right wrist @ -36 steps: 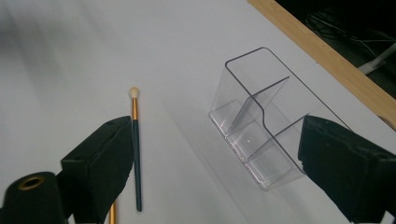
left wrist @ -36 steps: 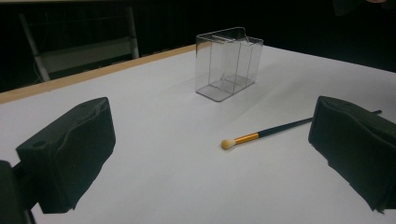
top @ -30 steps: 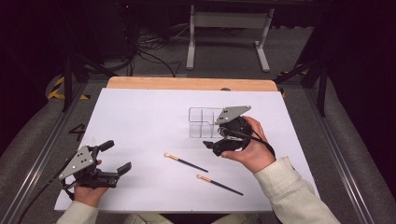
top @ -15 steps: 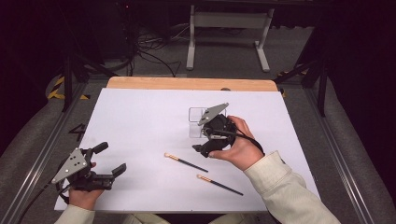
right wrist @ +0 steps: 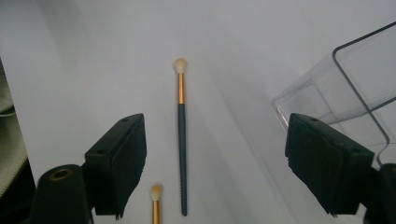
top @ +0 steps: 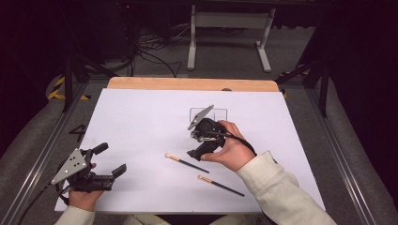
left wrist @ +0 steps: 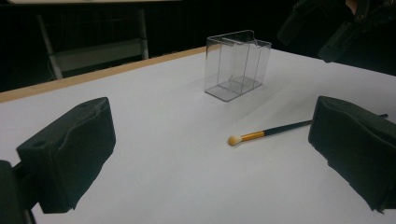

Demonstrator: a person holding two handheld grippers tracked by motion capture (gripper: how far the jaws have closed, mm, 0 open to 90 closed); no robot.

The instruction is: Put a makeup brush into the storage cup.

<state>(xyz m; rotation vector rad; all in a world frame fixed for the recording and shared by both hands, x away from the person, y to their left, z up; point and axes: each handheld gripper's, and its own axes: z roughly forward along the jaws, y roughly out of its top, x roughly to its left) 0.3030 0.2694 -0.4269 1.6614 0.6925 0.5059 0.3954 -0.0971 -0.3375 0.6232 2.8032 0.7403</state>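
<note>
Right claw (top: pixel 196 149) lower, seemingly over brush (top: pixel 186 162)

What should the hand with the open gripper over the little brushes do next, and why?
Probably lower the right gripper a little and close on the brush below it. In the right gripper view its fingers stand wide apart with that brush lying flat between them, untouched. The clear box stands empty just beyond, so it may be where the brush goes. The left gripper is open, off to the side.
</note>
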